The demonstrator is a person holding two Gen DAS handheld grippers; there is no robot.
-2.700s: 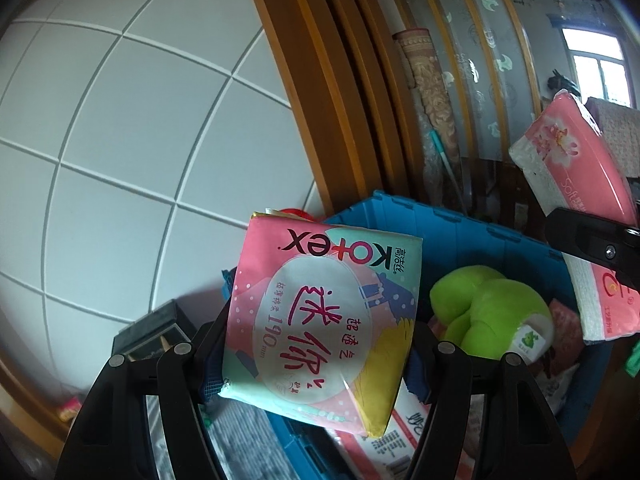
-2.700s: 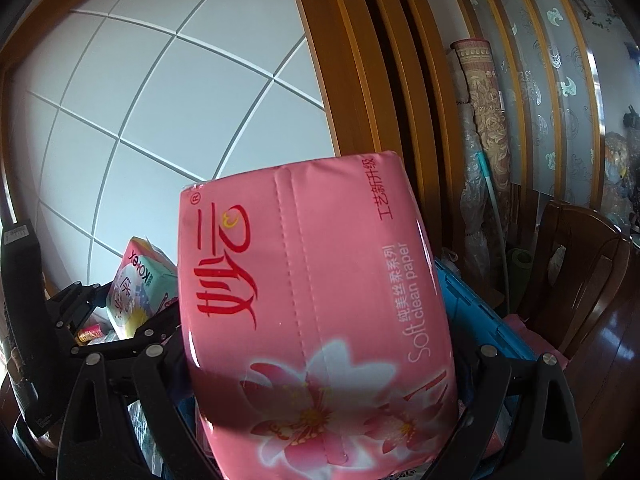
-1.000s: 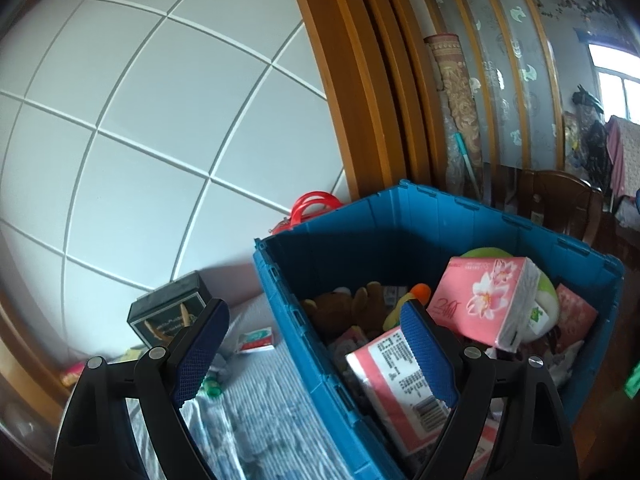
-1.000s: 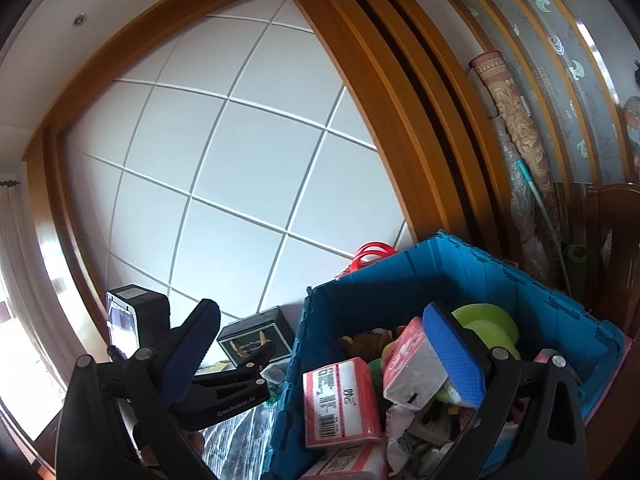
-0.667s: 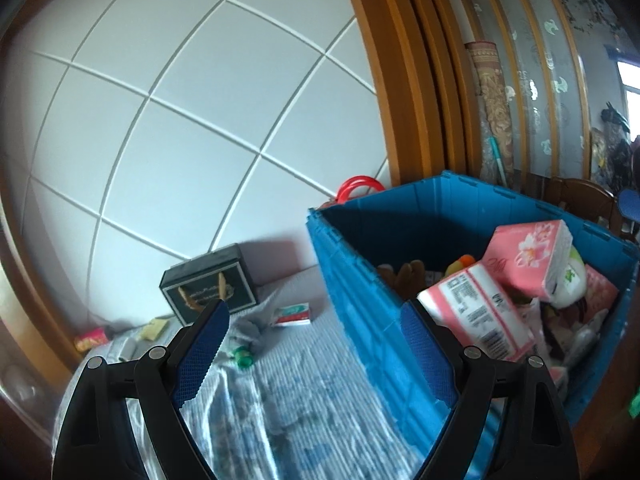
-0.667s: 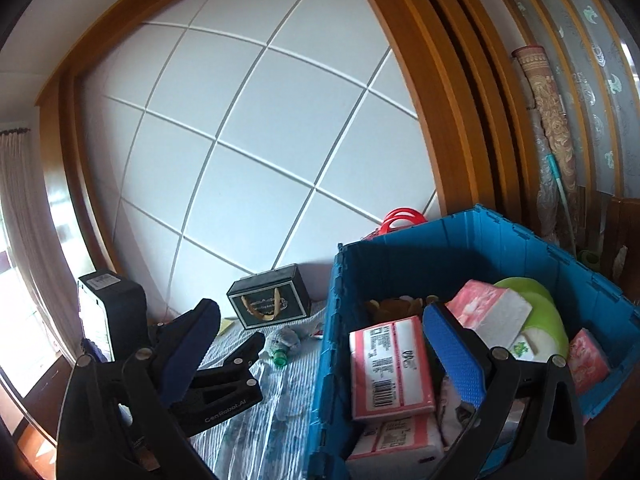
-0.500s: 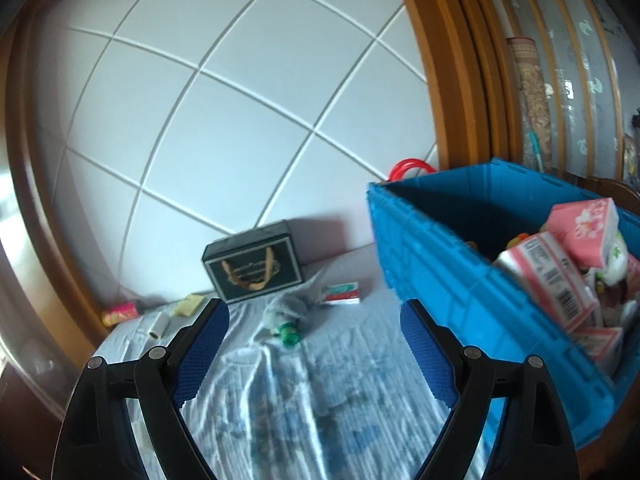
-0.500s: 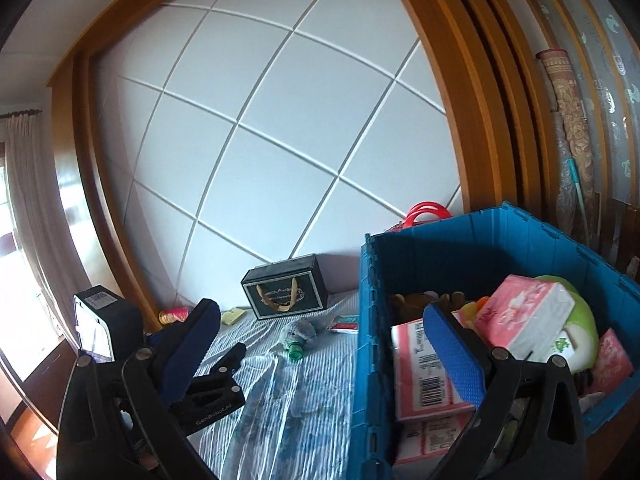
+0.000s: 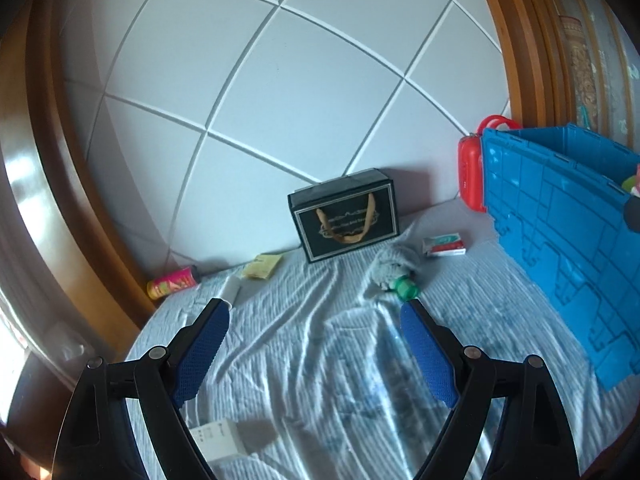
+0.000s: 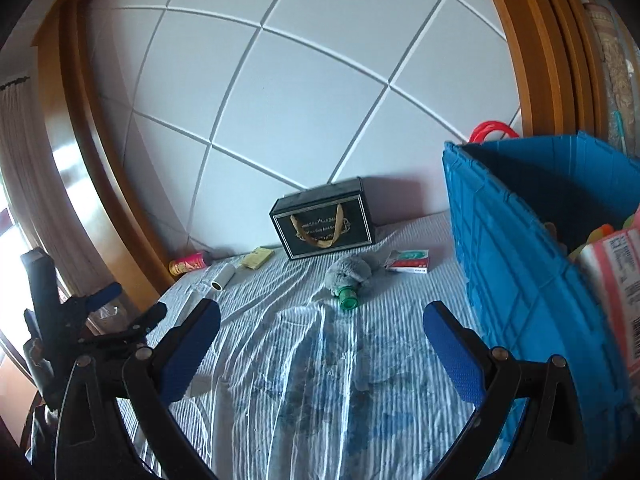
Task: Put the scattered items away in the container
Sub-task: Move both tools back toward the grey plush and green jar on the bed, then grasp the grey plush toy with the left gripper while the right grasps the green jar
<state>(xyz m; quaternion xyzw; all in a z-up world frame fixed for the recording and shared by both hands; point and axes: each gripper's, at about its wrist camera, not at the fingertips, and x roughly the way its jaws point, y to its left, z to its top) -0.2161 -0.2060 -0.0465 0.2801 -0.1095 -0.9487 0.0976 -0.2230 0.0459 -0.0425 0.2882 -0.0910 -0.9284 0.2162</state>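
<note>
Both grippers stood empty with jaws spread wide, facing a bed point(image 9: 320, 360) covered in a rumpled blue-and-white striped sheet.

Left gripper point(image 9: 314, 326): nothing between its blue pads. Earlier it pinched a pink Kotex pack over the crate; a second ago it was already empty and looking into the crate, and the view had since swung away to the bed.

Right gripper point(image 10: 322, 320): nothing between its pads either. Earlier it gripped a pink tissue pack; that grip was gone.

Blue crate point(image 10: 516, 280): at the right edge of both views, resting on the bed, with pink packs point(image 10: 616, 280) showing over its rim. A red case point(image 9: 470, 168) stood against its far side.

Items scattered on the sheet:
- black gift bag point(image 9: 344, 216) with gold handles, upright against the white panelled headboard point(image 9: 280, 100);
- grey plush toy point(image 10: 350, 274) with a green cap point(image 10: 347, 302) at its near end, lying ahead between the jaws;
- small red-and-white box point(image 10: 408, 261), between the plush toy and the crate;
- yellow packet point(image 10: 256, 258), beside the bag;
- white roll point(image 10: 223, 276);
- pink can point(image 10: 188, 264) on its side by the headboard;
- white box point(image 9: 218, 440), close under the left gripper.
</note>
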